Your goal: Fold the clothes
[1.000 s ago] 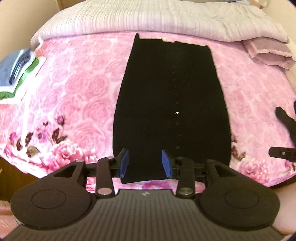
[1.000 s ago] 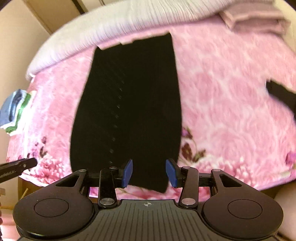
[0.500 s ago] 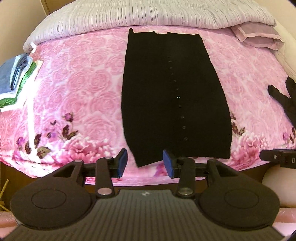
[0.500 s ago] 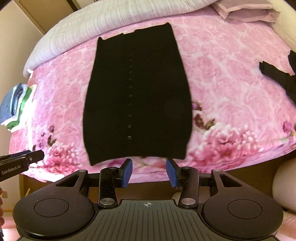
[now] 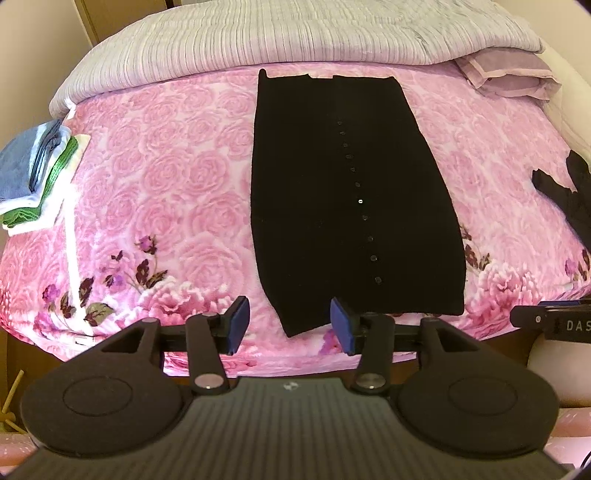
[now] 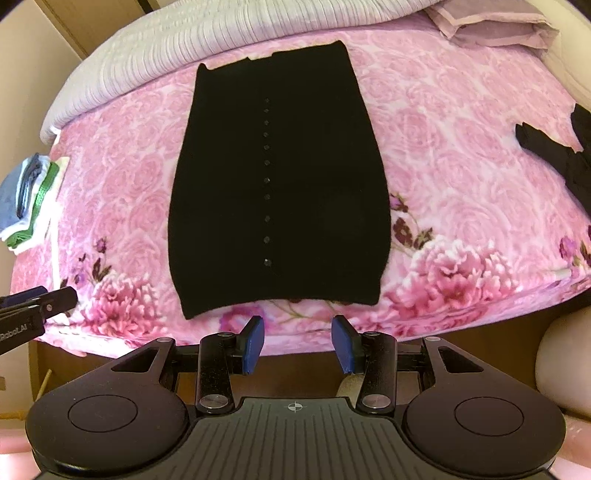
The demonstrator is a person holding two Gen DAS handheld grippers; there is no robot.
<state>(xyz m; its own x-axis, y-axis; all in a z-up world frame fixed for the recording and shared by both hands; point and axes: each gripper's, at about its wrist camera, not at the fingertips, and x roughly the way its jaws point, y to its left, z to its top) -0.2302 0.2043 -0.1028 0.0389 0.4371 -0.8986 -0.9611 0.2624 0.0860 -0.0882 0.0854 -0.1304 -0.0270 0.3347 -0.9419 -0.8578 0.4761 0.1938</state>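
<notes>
A long black garment (image 5: 351,192) (image 6: 277,177) with a row of small buttons lies flat on the pink rose-patterned bedspread (image 5: 166,184) (image 6: 461,155), folded into a narrow strip. My left gripper (image 5: 288,325) hovers above the garment's near left corner, its jaws opening, and its blue pads touch nothing. My right gripper (image 6: 298,343) stands open just off the near edge of the bed, short of the garment's hem, with nothing between its fingers. The tip of each gripper shows at the side of the other's view.
A stack of folded clothes (image 5: 33,177) (image 6: 29,199) in blue, white and green sits at the bed's left edge. Another black garment (image 5: 565,192) (image 6: 557,151) lies crumpled at the right. A grey ribbed quilt (image 5: 295,33) and a mauve folded cloth (image 5: 509,74) lie at the back.
Both grippers have drawn back from the garment toward the bed's near edge, so more of the bed shows. The left jaws stand wider than before. The garment lies still.
</notes>
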